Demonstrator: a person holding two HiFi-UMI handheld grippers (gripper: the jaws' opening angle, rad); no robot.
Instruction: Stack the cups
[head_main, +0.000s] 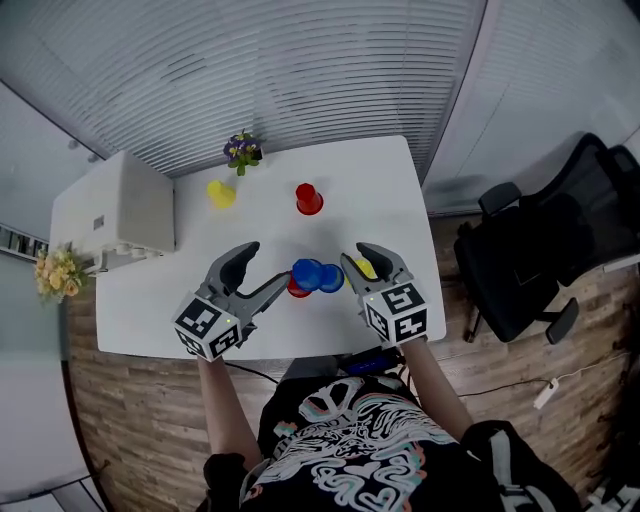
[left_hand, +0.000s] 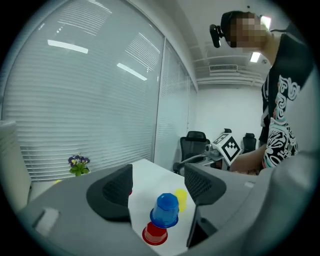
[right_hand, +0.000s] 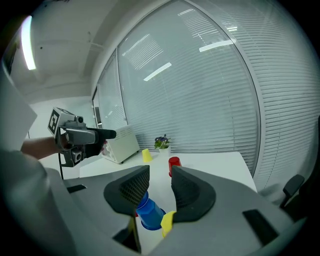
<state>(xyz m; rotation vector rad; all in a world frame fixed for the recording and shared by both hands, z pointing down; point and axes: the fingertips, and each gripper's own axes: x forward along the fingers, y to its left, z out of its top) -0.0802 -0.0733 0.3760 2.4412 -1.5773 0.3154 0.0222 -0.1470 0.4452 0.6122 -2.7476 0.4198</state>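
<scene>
A blue cup (head_main: 318, 276) sits upside down and tilted on a red cup (head_main: 296, 290) near the table's front edge. In the left gripper view this blue cup (left_hand: 165, 209) on the red cup (left_hand: 154, 234) lies just beyond my left gripper (left_hand: 157, 187), whose jaws stand wide apart without touching it. My left gripper (head_main: 270, 265) is immediately left of the stack. My right gripper (head_main: 355, 258) hovers at its right, over a yellow cup (head_main: 366, 268). The right gripper (right_hand: 160, 182) has a clear gap with nothing in it; blue cup (right_hand: 149, 212) and yellow cup (right_hand: 167, 222) show below.
Farther back on the white table (head_main: 380, 200) stand a second red cup (head_main: 308, 199), a second yellow cup (head_main: 221, 193) and a small pot of flowers (head_main: 241, 150). A white box-shaped appliance (head_main: 125, 205) sits at the left. A black office chair (head_main: 540, 260) is right of the table.
</scene>
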